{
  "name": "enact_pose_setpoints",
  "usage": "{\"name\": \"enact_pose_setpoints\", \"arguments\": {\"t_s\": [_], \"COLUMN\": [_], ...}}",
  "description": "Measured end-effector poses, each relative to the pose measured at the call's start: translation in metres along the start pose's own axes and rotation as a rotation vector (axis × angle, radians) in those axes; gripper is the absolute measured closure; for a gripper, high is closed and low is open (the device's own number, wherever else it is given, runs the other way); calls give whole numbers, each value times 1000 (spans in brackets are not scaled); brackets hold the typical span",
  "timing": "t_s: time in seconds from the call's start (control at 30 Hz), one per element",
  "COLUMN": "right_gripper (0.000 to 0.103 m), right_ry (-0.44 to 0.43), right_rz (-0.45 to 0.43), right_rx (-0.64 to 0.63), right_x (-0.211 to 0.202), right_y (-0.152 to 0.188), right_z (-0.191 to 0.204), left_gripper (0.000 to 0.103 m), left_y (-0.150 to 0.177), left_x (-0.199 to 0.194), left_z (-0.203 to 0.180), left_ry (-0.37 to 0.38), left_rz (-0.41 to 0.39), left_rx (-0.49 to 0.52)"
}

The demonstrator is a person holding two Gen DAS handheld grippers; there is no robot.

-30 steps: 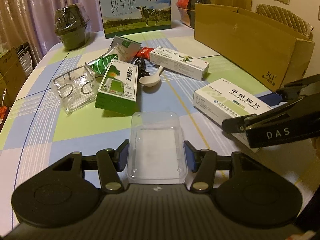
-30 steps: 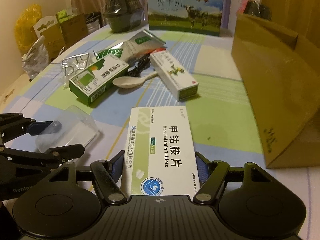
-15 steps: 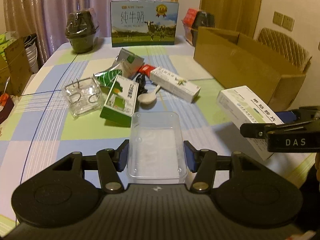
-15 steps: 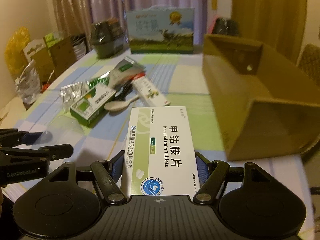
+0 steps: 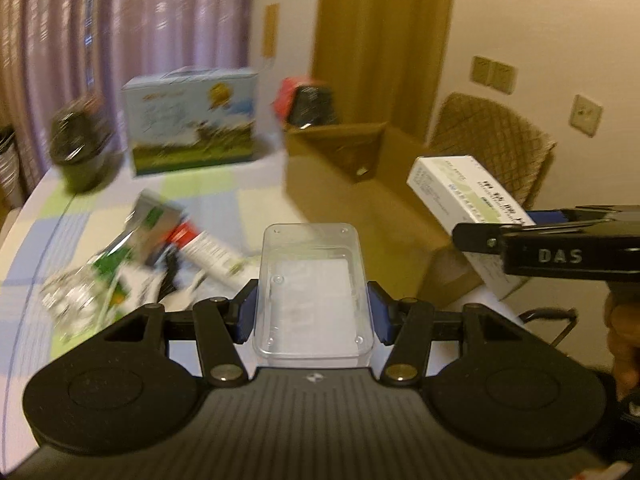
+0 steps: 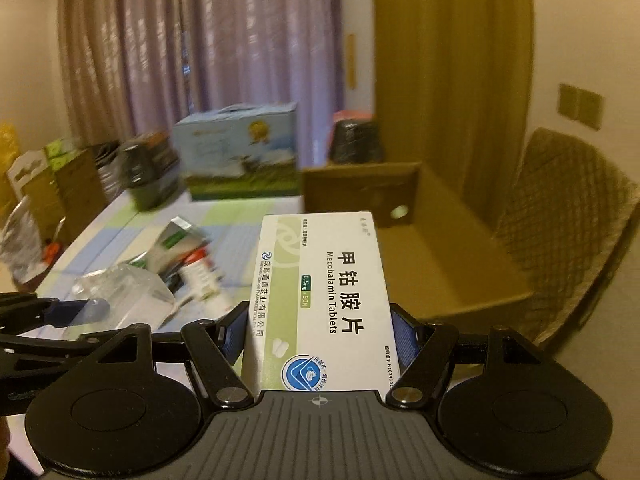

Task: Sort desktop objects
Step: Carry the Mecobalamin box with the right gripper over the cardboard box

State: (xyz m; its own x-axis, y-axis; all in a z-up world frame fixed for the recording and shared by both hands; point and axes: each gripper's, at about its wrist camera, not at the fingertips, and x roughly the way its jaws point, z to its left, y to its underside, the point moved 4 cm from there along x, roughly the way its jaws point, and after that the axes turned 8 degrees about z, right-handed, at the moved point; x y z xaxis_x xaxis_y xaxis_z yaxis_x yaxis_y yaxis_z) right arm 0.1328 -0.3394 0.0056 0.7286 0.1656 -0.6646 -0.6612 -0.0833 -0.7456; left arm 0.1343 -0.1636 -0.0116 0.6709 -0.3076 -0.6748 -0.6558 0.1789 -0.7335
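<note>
Both loads are up off the counter: right gripper (image 6: 318, 336) clamped on the tablet box (image 6: 320, 304), long axis pointing ahead at the open cardboard box (image 6: 448, 248), so it's nearer; left gripper (image 5: 312, 312) pinches the clear tray (image 5: 314, 292) short of it

Both grippers have been raised higher above the table (image 5: 256, 196) since a second ago. The white medicine box (image 6: 320, 304), earlier level with the tabletop, is now carried toward the open cardboard box (image 6: 452, 248), whose inside is seen at right of centre in the right wrist view. The clear plastic tray (image 5: 314, 292) has been lifted too; the clutter (image 5: 160, 248) has dropped to the left wrist view's lower left and is blurred.
</note>
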Motion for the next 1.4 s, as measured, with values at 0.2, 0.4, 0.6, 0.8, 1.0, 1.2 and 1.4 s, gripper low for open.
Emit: {"name": "enact_pose_setpoints", "arguments": {"t_s": [0.2, 0.4, 0.6, 0.8, 1.0, 1.2, 1.4], "right_gripper": [35, 35, 35, 35, 35, 35, 35], "right_ry": [49, 60, 57, 55, 72, 77, 71], "right_rz": [-15, -17, -4, 5, 13, 31, 32], "right_rx": [17, 34, 54, 101, 117, 121, 118], "right_x": [1, 14, 33, 49, 60, 67, 69], "right_y": [-19, -33, -41, -46, -46, -40, -42], "right_z": [-47, -79, -99, -116, -125, -127, -124], "left_gripper": [52, 52, 52, 52, 52, 37, 37], "left_y": [-38, -64, -81, -91, -96, -99, -92], "left_x": [23, 52, 79, 101, 120, 122, 107], "left_z": [-43, -68, -75, -80, -87, -82, -56], "left_ry": [53, 69, 71, 84, 91, 78, 43], "left_rz": [-27, -28, -21, -19, -15, -31, -43], "left_rx": [53, 92, 91, 84, 88, 90, 43]}}
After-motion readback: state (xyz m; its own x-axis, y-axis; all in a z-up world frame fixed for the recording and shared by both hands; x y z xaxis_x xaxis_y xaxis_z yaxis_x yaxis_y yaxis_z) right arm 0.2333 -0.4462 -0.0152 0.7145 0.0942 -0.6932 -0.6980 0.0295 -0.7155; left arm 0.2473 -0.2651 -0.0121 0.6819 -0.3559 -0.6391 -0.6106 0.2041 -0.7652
